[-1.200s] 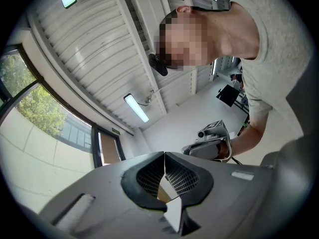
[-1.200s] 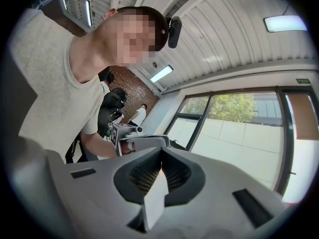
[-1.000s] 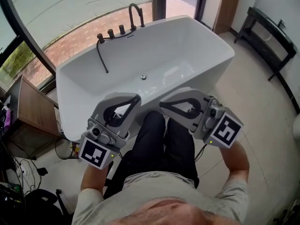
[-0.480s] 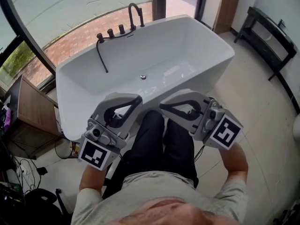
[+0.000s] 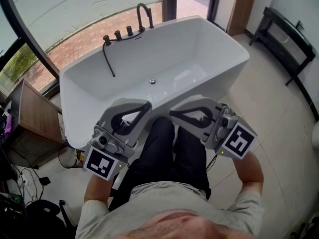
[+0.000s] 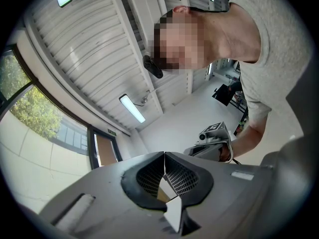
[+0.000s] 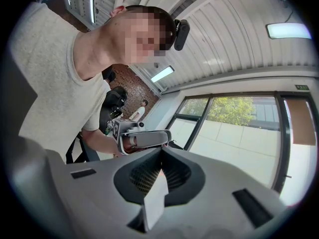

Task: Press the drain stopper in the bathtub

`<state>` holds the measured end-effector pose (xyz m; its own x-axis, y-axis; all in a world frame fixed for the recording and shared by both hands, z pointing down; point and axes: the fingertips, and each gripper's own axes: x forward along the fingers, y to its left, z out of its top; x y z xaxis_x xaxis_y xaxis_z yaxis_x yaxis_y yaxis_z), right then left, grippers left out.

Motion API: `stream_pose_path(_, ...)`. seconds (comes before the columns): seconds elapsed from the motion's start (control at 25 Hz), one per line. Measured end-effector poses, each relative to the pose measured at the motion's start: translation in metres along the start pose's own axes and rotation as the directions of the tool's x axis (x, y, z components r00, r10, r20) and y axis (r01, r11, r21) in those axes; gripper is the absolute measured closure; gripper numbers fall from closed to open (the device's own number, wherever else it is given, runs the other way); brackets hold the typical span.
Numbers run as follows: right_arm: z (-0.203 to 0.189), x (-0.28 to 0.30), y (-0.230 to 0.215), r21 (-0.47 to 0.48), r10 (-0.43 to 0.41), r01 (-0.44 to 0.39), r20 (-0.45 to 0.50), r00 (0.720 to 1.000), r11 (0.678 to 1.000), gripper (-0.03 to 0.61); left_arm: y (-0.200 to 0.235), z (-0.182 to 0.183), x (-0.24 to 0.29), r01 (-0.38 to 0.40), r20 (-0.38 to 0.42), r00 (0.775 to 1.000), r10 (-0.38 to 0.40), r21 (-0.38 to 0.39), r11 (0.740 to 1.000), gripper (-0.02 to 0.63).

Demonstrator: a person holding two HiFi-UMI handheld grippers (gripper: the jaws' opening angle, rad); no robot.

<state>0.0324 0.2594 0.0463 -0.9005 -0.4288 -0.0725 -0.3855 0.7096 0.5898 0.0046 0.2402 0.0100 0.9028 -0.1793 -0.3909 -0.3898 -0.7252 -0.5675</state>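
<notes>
The white bathtub (image 5: 227,78) stands in front of me, seen in the head view. Its small round metal drain stopper (image 5: 152,82) sits in the middle of the tub floor. Both grippers hang side by side over my legs, just short of the tub's near rim and well apart from the stopper. My left gripper (image 5: 147,105) is shut with nothing in it, its jaws meeting at the tips (image 6: 164,155). My right gripper (image 5: 172,112) is likewise shut and empty (image 7: 160,152). Both gripper views point up at the ceiling and the person, so the tub is hidden there.
A dark faucet (image 5: 145,13) with knobs and a hand-shower hose (image 5: 109,61) sits on the tub's far rim by the window. A wooden cabinet (image 5: 33,115) stands at the left, with cables (image 5: 27,180) on the floor. A black bench (image 5: 288,43) is at the right.
</notes>
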Motion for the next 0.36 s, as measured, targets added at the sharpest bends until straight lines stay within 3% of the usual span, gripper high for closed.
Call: stream_pose_path(0.36,-0.007,-0.0001,-0.0042,0.019,-0.009,0.009,-0.004,1.0,1.0,0.578,0.0029,-0.0052,0.0009,-0.001,-0.009,1.0,0.001,-0.004,1.0,0.6)
